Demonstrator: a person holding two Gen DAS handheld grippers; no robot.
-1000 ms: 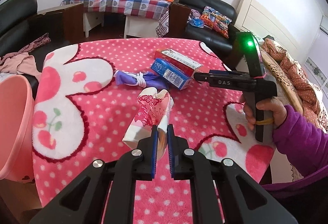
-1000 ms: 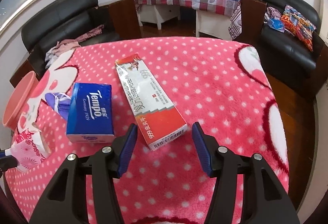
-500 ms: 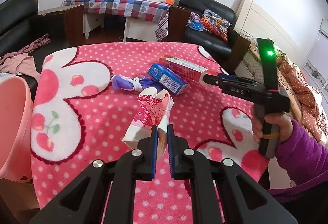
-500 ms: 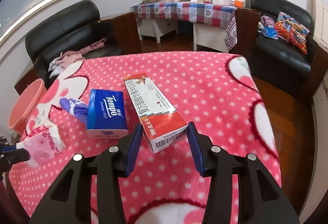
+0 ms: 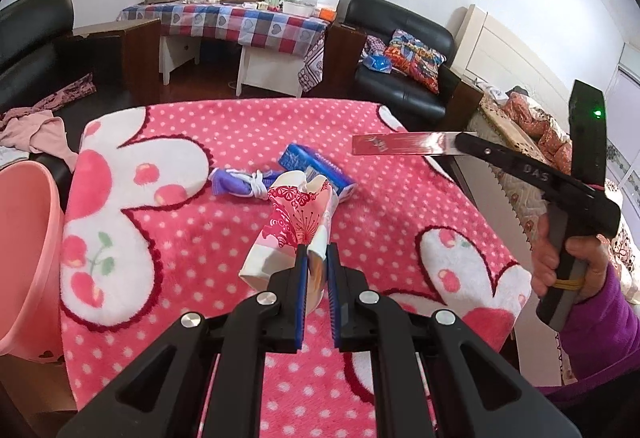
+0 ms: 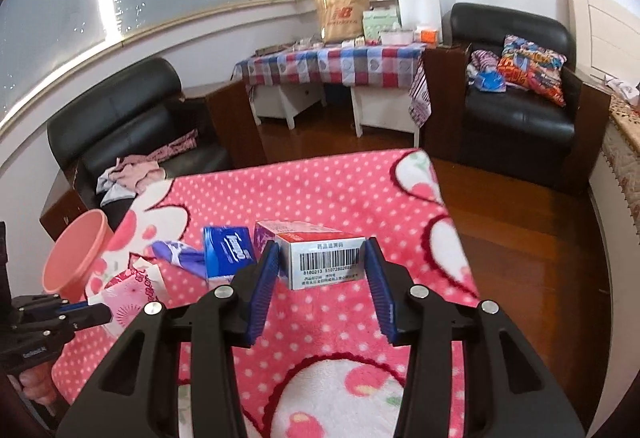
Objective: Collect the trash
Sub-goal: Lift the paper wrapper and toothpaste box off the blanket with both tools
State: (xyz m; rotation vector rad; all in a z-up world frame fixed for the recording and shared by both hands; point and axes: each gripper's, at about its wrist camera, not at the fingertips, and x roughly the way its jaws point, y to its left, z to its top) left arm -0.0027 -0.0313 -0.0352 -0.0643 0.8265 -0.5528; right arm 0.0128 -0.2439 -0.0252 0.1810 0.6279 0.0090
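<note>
The right gripper (image 6: 322, 266) has its fingers clamped on the barcode end of a long red box (image 6: 320, 256), lifted clear of the surface (image 5: 240, 141). The left gripper (image 5: 316, 270) pinches a crumpled paper cup (image 5: 296, 222) just above the surface. Both should probably travel to the pink bin (image 5: 24, 250) at the left edge, box kept level so it does not slip. A blue tissue pack (image 5: 316, 171) and a purple wrapper (image 5: 236, 183) lie on the dotted pink cover. Black armchairs and a checked table stand behind.
</note>
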